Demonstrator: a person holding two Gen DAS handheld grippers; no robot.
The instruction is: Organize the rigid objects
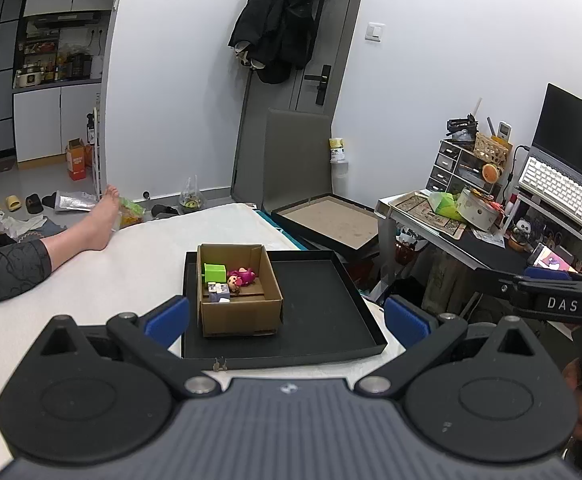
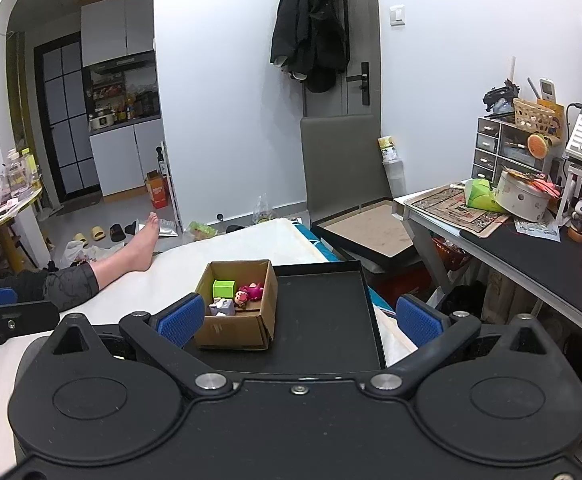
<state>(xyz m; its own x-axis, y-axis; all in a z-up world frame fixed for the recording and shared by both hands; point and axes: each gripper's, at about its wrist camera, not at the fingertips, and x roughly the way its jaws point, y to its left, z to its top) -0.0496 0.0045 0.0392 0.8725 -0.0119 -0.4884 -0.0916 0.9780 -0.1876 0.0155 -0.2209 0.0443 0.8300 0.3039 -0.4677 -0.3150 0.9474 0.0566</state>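
Observation:
A small cardboard box (image 1: 247,312) (image 2: 247,328) stands in the left part of a black tray (image 1: 323,312) (image 2: 323,312) on a white bed. Inside it lie a green cube (image 1: 215,272) (image 2: 223,288), a pink doll figure (image 1: 241,277) (image 2: 249,293) and a small purple-grey toy (image 1: 219,292) (image 2: 223,306). My left gripper (image 1: 287,318) is open and empty, held back from the tray's near edge. My right gripper (image 2: 301,316) is open and empty, also short of the tray. The right gripper also shows at the right edge of the left wrist view (image 1: 551,284).
A person's bare leg (image 1: 71,240) (image 2: 127,256) rests on the bed left of the tray. A cluttered desk (image 1: 471,220) (image 2: 511,232) stands to the right, with a grey chair (image 2: 343,168) and a flat box (image 1: 331,220) beyond the bed.

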